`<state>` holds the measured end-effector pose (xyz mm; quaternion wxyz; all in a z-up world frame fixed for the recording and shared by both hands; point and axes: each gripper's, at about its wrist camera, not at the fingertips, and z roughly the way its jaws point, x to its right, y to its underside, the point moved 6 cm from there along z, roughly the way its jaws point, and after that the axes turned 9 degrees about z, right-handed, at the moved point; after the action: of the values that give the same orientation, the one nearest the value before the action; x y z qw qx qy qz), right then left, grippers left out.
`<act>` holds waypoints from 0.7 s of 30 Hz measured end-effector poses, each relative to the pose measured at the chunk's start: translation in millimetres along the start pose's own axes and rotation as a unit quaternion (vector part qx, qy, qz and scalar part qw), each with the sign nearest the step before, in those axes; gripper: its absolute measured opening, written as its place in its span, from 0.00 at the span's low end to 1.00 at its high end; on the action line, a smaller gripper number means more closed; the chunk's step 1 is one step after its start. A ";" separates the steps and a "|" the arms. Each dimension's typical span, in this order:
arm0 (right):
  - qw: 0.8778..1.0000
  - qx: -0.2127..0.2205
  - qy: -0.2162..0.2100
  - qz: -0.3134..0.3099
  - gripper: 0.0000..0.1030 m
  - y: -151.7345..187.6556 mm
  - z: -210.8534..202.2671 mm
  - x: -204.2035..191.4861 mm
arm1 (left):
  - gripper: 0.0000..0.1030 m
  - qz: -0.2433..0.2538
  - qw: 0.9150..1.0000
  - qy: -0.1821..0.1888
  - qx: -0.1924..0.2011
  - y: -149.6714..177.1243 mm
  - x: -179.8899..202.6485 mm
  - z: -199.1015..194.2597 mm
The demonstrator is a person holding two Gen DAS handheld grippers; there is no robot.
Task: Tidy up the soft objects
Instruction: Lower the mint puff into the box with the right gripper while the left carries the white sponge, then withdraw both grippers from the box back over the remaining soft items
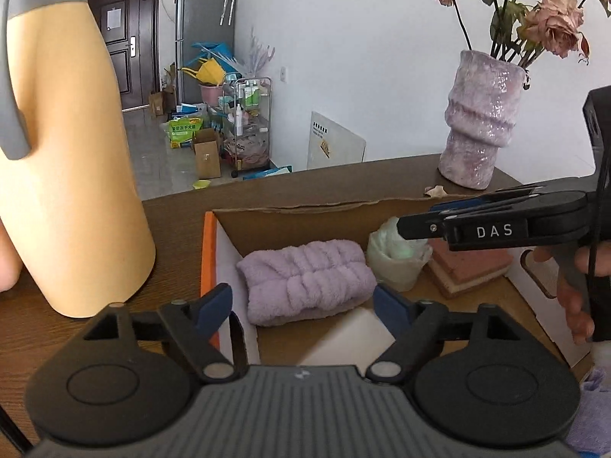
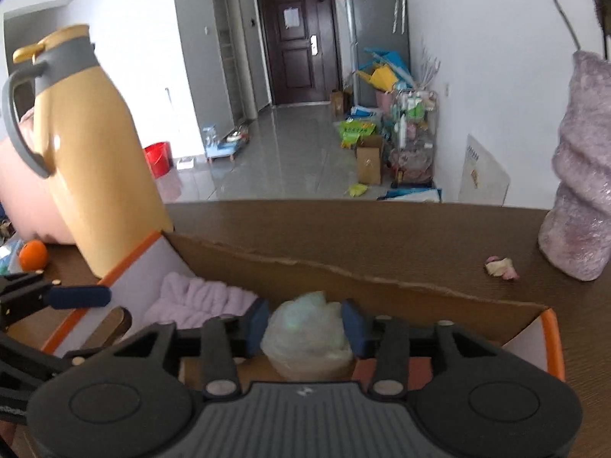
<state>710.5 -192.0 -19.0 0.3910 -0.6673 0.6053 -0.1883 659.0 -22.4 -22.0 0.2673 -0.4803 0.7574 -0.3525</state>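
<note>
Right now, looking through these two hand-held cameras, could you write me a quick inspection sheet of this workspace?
Surface: brown wooden table, holding an open cardboard box.
Job's things: lilac fluffy towel, pale green soft bundle and pink sponge block, all inside the box.
Clutter: yellow thermos jug, fuzzy purple vase with dried flowers, an orange, a fallen petal.
Grippers: left gripper open over the towel; right gripper open either side of the green bundle, pads not seen pressing.
Cables: thin black cord by the right hand.
Surroundings: tiled floor, dark door, cluttered trolley and boxes by the wall.
</note>
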 end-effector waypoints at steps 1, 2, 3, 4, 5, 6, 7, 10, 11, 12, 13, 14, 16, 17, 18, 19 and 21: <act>1.000 0.005 0.005 -0.001 0.46 -2.4 -0.9 2.2 | 0.84 0.003 1.000 -0.004 0.003 -1.4 1.0 -4.1; 1.000 0.010 0.009 -0.003 0.47 -3.5 -4.6 1.7 | 0.84 0.005 1.000 -0.006 0.005 -3.6 2.0 -9.1; 1.000 0.013 0.008 -0.004 0.48 -7.0 -7.7 5.0 | 0.84 0.007 1.000 -0.007 0.007 -5.8 2.8 -14.6; 1.000 0.016 0.007 -0.005 0.49 -8.5 -14.3 4.2 | 0.85 0.005 1.000 -0.008 0.009 -8.3 3.1 -20.9; 1.000 0.018 0.007 -0.007 0.50 -10.4 -21.0 4.0 | 0.86 0.004 1.000 -0.010 0.011 -11.0 3.5 -28.1; 1.000 0.023 0.008 -0.010 0.51 -12.3 -31.0 3.1 | 0.86 0.003 1.000 -0.011 0.014 -13.6 4.3 -35.5; 0.999 0.030 0.011 -0.013 0.53 -14.4 -42.5 2.9 | 0.86 0.001 1.000 -0.014 0.019 -16.6 4.9 -46.2; 0.998 0.045 0.020 -0.025 0.59 -17.0 -82.1 3.4 | 0.89 0.001 0.999 -0.026 0.033 -20.3 6.5 -80.9; 0.998 0.048 0.023 -0.029 0.60 -16.6 -96.1 4.3 | 0.90 0.001 0.999 -0.029 0.038 -20.5 7.5 -92.4; 0.998 0.055 0.028 -0.034 0.63 -15.1 -113.8 5.3 | 0.91 0.001 0.999 -0.032 0.043 -20.0 8.7 -105.9; 0.997 0.061 0.032 -0.038 0.65 -13.8 -127.9 6.6 | 0.91 0.002 0.998 -0.036 0.050 -19.0 11.1 -120.4; 0.996 0.069 0.040 -0.044 0.66 -10.3 -147.5 8.1 | 0.91 0.004 0.998 -0.040 0.056 -17.1 13.3 -133.8; 0.994 0.081 0.047 -0.049 0.67 -2.6 -179.0 10.9 | 0.93 0.004 0.997 -0.046 0.068 -11.8 18.0 -160.0; 0.994 0.087 0.050 -0.050 0.68 3.6 -196.3 12.3 | 0.93 0.003 0.996 -0.048 0.075 -8.3 21.4 -172.6; 0.993 0.091 0.052 -0.055 0.69 11.4 -213.6 12.6 | 0.93 0.001 0.995 -0.051 0.082 -4.3 24.1 -184.1; 0.992 0.097 0.053 -0.060 0.71 19.0 -228.8 12.6 | 0.93 -0.002 0.995 -0.055 0.086 -1.1 25.8 -193.6; 0.990 0.108 0.059 -0.069 0.75 34.8 -256.5 11.1 | 0.93 -0.011 0.993 -0.069 0.098 6.6 30.7 -214.0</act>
<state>503.8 -276.7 112.3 0.4100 -0.6492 0.5559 -0.3184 484.2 10.7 101.0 0.3611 -0.4831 0.6935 -0.3941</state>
